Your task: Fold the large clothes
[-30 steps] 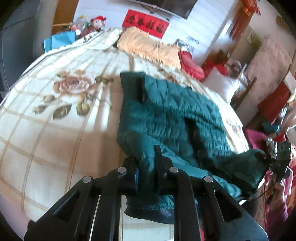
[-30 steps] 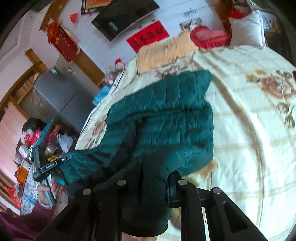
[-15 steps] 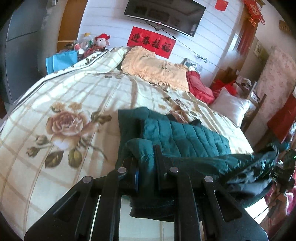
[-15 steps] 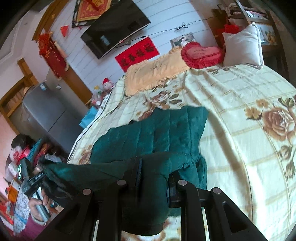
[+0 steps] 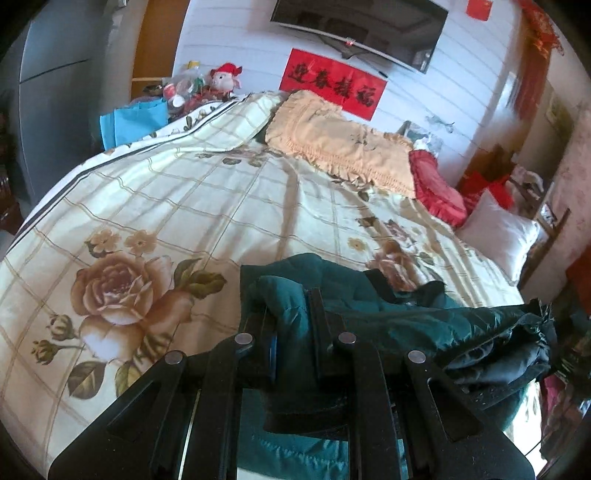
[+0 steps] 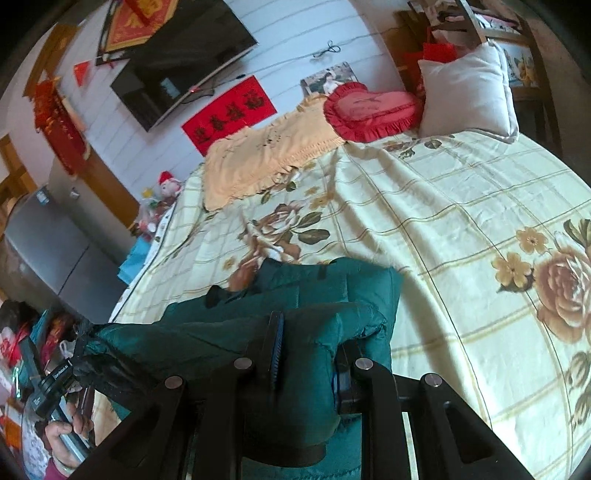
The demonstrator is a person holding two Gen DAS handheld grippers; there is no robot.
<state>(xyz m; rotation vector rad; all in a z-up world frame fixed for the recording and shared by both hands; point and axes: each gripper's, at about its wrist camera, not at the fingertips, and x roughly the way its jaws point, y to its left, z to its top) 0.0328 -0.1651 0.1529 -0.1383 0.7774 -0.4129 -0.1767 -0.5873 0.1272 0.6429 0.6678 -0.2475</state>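
Bedspread shows more; jacket now bunched

Both views are fisheye, each looking forward and downward along its own black fingers, which fill the lower middle of the frame. The left wrist view sits low and close over the bed, facing the far wall, with the television at top centre. The right wrist view faces the same wall, tilted, so the television lies upper left. Both share the green jacket, the orange blanket and the red banner.
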